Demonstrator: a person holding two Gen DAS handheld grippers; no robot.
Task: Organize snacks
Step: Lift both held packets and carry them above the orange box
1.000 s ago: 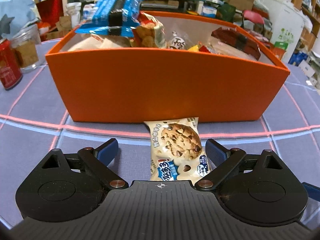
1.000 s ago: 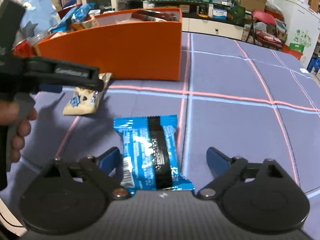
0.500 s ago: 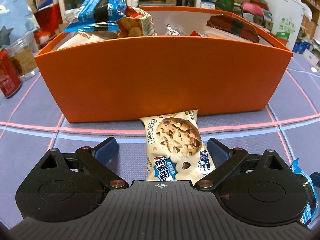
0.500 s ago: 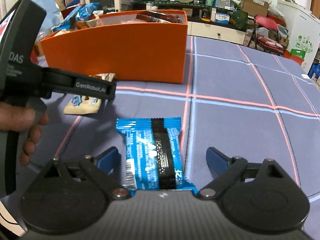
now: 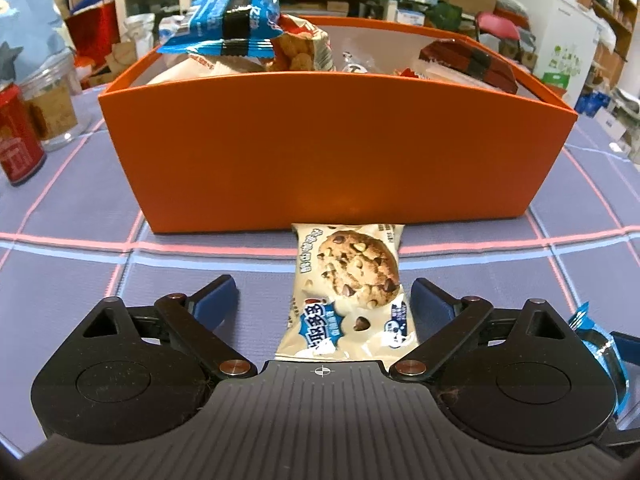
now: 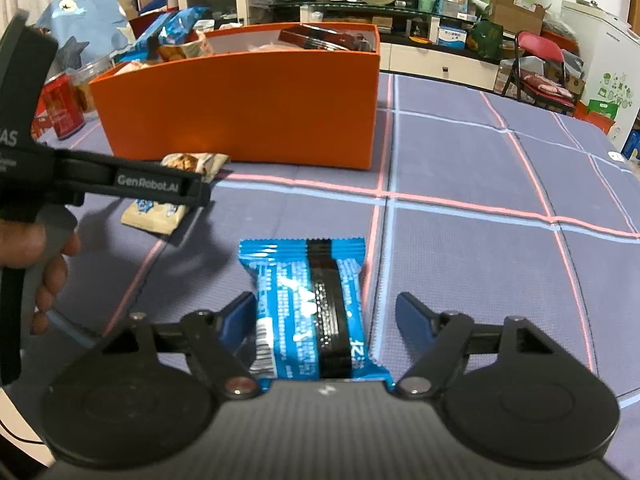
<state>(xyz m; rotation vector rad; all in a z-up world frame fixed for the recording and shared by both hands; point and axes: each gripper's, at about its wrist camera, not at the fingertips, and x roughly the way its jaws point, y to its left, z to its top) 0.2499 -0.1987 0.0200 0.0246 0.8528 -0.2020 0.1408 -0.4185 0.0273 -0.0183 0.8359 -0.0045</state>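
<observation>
An orange box (image 5: 336, 148) full of snack packets stands on the purple tablecloth; it also shows in the right wrist view (image 6: 240, 108). A cream chocolate-chip cookie packet (image 5: 348, 296) lies flat in front of the box, between the jaws of my open left gripper (image 5: 324, 294). In the right wrist view the cookie packet (image 6: 160, 210) lies partly under the left gripper's body. A blue and black wafer packet (image 6: 312, 308) lies flat between the jaws of my open right gripper (image 6: 326, 314). Its left finger (image 6: 240, 316) is close to the packet's edge.
A red can (image 5: 18, 148) and a clear jar (image 5: 52, 104) stand left of the box. A blue packet (image 5: 230, 16) sticks out of the box top. The tablecloth (image 6: 480, 260) stretches to the right. Shelves and clutter fill the background.
My left gripper has shifted a little; the cookie packet now lies right of centre between its jaws. My right gripper has moved forward over the blue packet. Both stay open.
</observation>
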